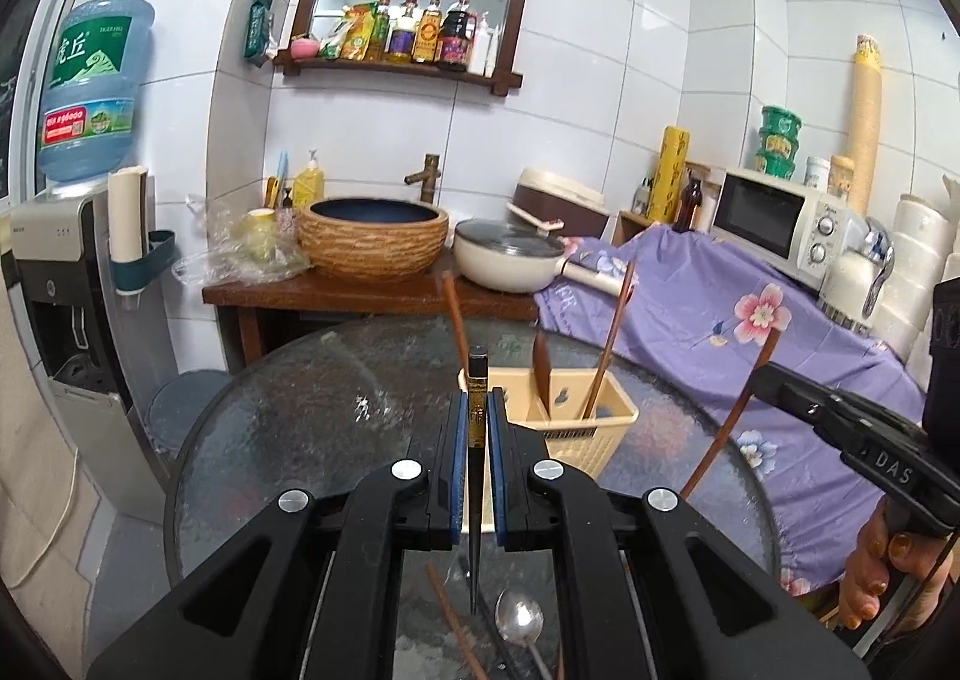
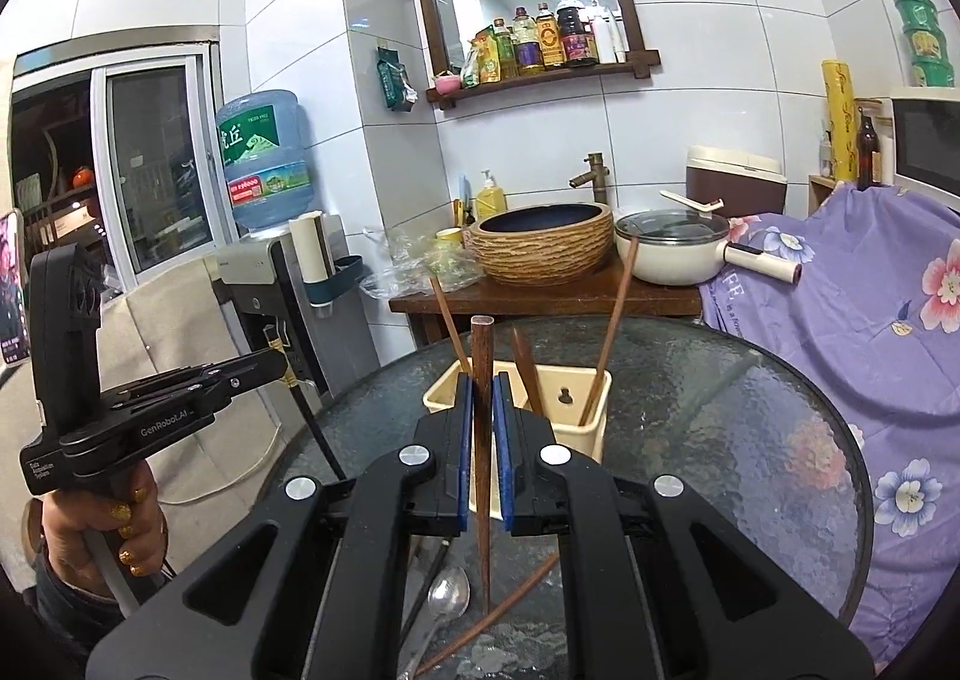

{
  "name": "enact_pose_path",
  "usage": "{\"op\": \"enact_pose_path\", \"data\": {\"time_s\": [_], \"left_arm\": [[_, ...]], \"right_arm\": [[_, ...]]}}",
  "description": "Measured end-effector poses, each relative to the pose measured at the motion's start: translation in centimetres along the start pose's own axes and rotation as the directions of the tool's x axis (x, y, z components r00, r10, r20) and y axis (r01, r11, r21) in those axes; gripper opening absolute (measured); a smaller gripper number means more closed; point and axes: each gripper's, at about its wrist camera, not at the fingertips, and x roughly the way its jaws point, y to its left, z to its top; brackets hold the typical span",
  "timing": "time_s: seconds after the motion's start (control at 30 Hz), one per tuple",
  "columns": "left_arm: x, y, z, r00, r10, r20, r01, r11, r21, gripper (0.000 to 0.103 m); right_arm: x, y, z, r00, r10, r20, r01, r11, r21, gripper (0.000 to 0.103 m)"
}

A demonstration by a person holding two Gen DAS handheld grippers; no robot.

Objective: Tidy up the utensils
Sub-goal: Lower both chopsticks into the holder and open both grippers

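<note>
My left tongs grip one black chopstick; right tongs one brown chopstick; one spoon on bench.

- The water jug on the dispenser wears a green label with the large characters "虎丘" and small print "TIGER HILL"; the red band lower down carries digits too blurred to read.
- The right gripper, seen from the left wrist, shows the letters "DAS" on its black body.
- The left gripper, seen from the right wrist, bears "GenRobot.AI" in white on its side, and a small white label near the handle that seems to read "Data Acquisition System".
- The purple flowered cloth has pale lettering at its near edge; only "FE" is legible.
- Labels on the shelf bottles are too small to read.
</note>
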Motion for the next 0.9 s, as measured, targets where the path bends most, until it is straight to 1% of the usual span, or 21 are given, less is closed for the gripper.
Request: {"op": "enact_pose_path", "data": {"time_s": [0.13,0.23,0.4,0.5,0.57,0.63,0.73,0.9], "left_arm": [[-0.7,-0.7,2.6,0.999,-0.024,0.041,0.024,1.0,0.008,0.007],[-1.5,-1.3,5.2,0.995,-0.038,0.088,0.038,0.999,0.01,0.006],[-2.2,-2.1,8.9,0.985,-0.031,0.169,0.032,0.999,-0.002,0.007],[-1.3,-2.4,10.5,0.981,-0.016,0.192,0.019,1.0,-0.016,0.006],[-0.2,-2.5,11.3,0.982,-0.004,0.191,0.01,0.999,-0.032,0.006],[0.9,-2.6,12.0,0.978,0.007,0.208,0.005,0.998,-0.056,0.006],[2.0,-2.6,12.6,0.976,0.011,0.216,0.004,0.998,-0.068,0.006],[5.0,-2.1,12.0,0.971,0.056,0.231,-0.034,0.995,-0.098,0.006]], "right_arm": [[0.0,0.2,2.5,1.0,0.01,0.019,-0.01,1.0,-0.001,0.008],[-0.1,0.1,4.6,0.999,0.013,0.041,-0.014,1.0,0.01,0.008],[-0.4,0.2,8.3,0.994,-0.005,0.109,0.004,1.0,0.009,0.008],[-0.2,0.5,10.1,0.986,-0.047,0.161,0.051,0.999,-0.018,0.008],[0.1,0.5,10.8,0.982,-0.064,0.18,0.068,0.997,-0.02,0.008],[0.7,0.4,11.3,0.975,-0.091,0.203,0.098,0.995,-0.024,0.008],[1.9,0.2,11.7,0.97,-0.121,0.213,0.129,0.991,-0.023,0.008],[4.1,-0.4,10.5,0.965,-0.162,0.209,0.171,0.985,-0.028,0.008]]}}
